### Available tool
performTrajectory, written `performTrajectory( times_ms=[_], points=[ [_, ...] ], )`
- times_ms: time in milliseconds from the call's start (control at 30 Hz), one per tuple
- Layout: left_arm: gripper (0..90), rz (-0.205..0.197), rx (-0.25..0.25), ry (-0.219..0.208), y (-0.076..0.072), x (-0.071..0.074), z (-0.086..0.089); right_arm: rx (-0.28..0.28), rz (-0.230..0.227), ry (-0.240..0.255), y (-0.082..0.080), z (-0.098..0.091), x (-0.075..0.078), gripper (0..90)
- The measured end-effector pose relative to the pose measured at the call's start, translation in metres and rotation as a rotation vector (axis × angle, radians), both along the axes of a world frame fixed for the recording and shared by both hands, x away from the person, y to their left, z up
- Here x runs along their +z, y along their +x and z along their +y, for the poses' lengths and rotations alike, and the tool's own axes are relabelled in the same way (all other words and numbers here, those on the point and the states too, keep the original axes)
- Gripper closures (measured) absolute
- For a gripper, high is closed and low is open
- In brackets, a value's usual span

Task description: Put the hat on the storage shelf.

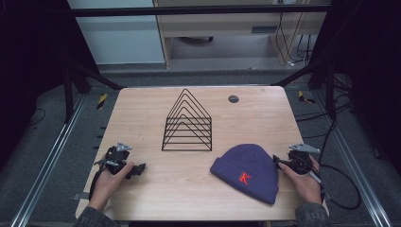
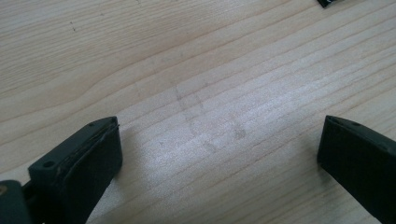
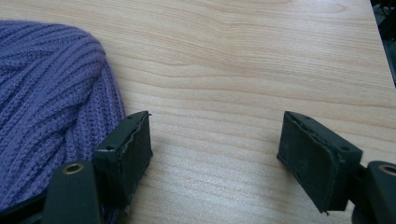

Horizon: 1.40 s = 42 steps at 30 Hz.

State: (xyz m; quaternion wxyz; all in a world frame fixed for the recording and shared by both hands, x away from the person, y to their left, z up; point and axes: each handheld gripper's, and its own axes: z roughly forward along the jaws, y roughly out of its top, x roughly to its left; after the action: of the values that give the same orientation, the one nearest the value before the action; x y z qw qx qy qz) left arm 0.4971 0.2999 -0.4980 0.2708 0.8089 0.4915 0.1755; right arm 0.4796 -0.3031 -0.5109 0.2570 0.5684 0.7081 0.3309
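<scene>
A purple knit beanie [image 1: 246, 170] with a red K lies flat on the wooden table [image 1: 156, 189], right of centre near the front. My right gripper [image 1: 283, 163] rests at the hat's right edge, held by a hand. In the right gripper view it [image 3: 215, 149] stands open over bare wood, and its left jaw touches the ribbed knit of the beanie [image 3: 46, 116]. My left gripper [image 1: 137, 170] lies on the table at the front left, apart from the hat. Its own camera shows the left gripper [image 2: 219, 144] open, with only wood between the jaws.
A black wire rack [image 1: 187, 123] of nested triangular frames stands at the table's middle. A small dark round disc [image 1: 233, 99] sits near the far edge. Cables trail off the table's right side. A black corner [image 2: 334, 2] shows at the top of the left gripper view.
</scene>
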Motion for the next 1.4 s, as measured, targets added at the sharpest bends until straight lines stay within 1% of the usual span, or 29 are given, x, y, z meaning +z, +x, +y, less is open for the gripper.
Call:
performTrajectory(
  times_ms=[133,200,267,300,367,433,500,600,667,700,833,867,933,1000,1033,1100,1167,1233,1300,1400],
  points=[
    [0.0,0.004,0.000,0.002,0.000,0.000,-0.001,0.003,0.002,-0.001,0.000,0.000,0.000,24.6],
    [0.0,0.003,0.003,0.000,-0.001,0.000,-0.001,0.001,0.019,0.013,0.000,-0.001,0.002,24.9],
    [0.0,0.002,0.003,-0.001,-0.002,0.000,-0.001,-0.017,0.034,0.024,0.001,0.000,0.004,27.0],
    [0.0,0.001,0.003,-0.002,-0.002,0.000,-0.001,-0.018,0.038,0.018,0.002,0.002,0.006,27.0],
    [0.0,0.000,0.003,-0.002,-0.002,0.000,-0.001,-0.012,0.043,-0.028,0.006,0.005,0.011,27.1],
    [0.0,0.000,0.002,-0.002,-0.002,0.000,-0.001,0.002,0.039,-0.034,0.012,0.008,0.018,27.6],
    [0.0,0.000,0.001,-0.003,-0.002,0.000,-0.001,0.035,0.042,-0.062,0.019,0.012,0.026,30.2],
    [0.0,0.000,0.000,-0.003,-0.002,0.000,-0.001,0.078,0.077,-0.091,0.030,0.019,0.039,31.7],
    [0.0,-0.001,0.001,-0.002,-0.002,0.000,-0.001,0.113,0.103,-0.113,0.038,0.024,0.046,31.0],
    [0.0,0.000,0.001,-0.001,-0.002,0.000,-0.001,0.124,0.121,-0.115,0.042,0.027,0.050,30.1],
    [0.0,0.002,-0.002,0.000,-0.002,0.000,-0.001,0.153,0.155,-0.132,0.053,0.035,0.060,25.9],
    [0.0,0.002,-0.002,0.000,-0.002,0.000,-0.001,0.171,0.163,-0.135,0.056,0.038,0.063,24.5],
    [0.0,0.002,-0.003,0.000,-0.002,0.000,-0.001,0.188,0.181,-0.131,0.059,0.041,0.066,24.2],
    [0.0,0.003,-0.003,0.000,-0.002,0.000,-0.002,0.205,0.193,-0.127,0.062,0.045,0.069,28.2],
    [0.0,0.003,-0.003,0.000,-0.002,0.000,-0.002,0.213,0.196,-0.126,0.063,0.046,0.069,31.8],
    [0.0,0.003,-0.003,0.000,-0.002,0.000,-0.002,0.247,0.222,-0.120,0.066,0.050,0.069,39.5],
    [0.0,0.003,-0.003,0.000,-0.002,0.000,-0.002,0.263,0.237,-0.119,0.068,0.052,0.069,45.5],
    [0.0,0.003,-0.003,0.000,-0.002,0.000,-0.002,0.274,0.256,-0.109,0.070,0.054,0.068,48.8],
    [0.0,0.003,-0.003,0.000,-0.002,0.000,-0.002,0.283,0.257,-0.115,0.072,0.056,0.068,52.5],
    [0.0,0.004,-0.003,0.000,-0.002,0.000,-0.002,0.290,0.274,-0.116,0.073,0.059,0.067,55.6]
  ],
)
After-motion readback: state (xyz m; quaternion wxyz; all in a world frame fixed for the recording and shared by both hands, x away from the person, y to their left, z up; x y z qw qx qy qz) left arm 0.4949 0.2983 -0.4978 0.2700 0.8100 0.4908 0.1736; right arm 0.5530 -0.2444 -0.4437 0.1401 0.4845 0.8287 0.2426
